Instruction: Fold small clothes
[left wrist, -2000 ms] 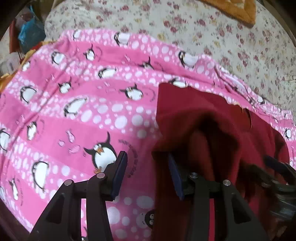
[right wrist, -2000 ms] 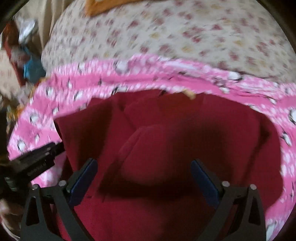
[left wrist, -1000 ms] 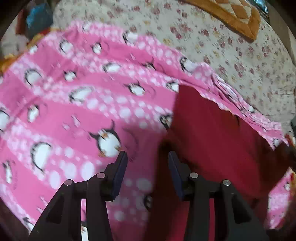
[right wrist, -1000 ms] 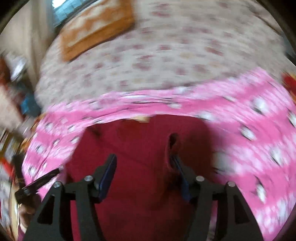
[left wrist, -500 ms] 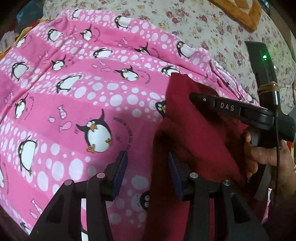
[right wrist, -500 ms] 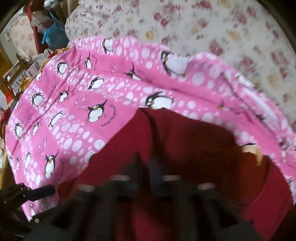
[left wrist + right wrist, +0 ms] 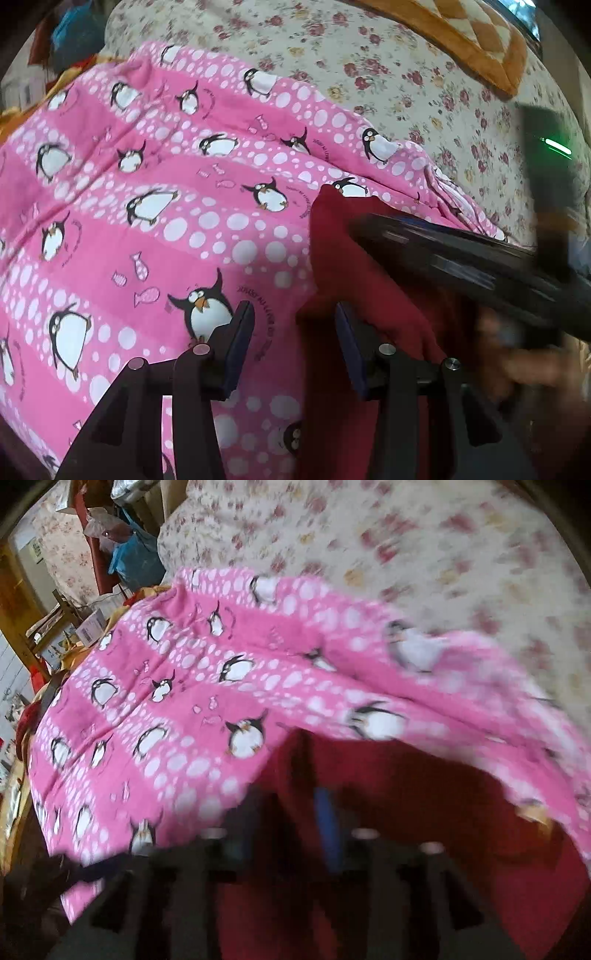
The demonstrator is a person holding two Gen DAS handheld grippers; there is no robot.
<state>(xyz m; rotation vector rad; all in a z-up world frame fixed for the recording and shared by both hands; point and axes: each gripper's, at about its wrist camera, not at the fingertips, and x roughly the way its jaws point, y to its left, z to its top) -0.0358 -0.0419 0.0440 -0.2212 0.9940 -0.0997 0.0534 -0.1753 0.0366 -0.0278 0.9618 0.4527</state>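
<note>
A dark red garment [image 7: 369, 266] lies on a pink penguin blanket [image 7: 147, 240]. My left gripper [image 7: 293, 339] stands open low over the garment's left edge. That edge sits just inside its right pad, with pink blanket showing in the gap. In the left wrist view a hand [image 7: 524, 354] holds my right gripper's black body [image 7: 461, 258] over the garment, blurred. In the right wrist view my right gripper [image 7: 284, 830] is blurred and its jaws are opening over the red garment [image 7: 424, 794]. One blue pad [image 7: 327, 823] shows, and red cloth lies between the fingers.
The pink blanket [image 7: 166, 720] covers a floral bedsheet [image 7: 369, 74]. An orange quilted cushion [image 7: 480, 37] lies at the far right of the bed. Past the bed's left side stand a blue bag [image 7: 136, 561] and boxes [image 7: 88, 627].
My right gripper swung left across the red garment and came into the left wrist view beside my left gripper. Its jaws closed and then parted. My left gripper barely moved.
</note>
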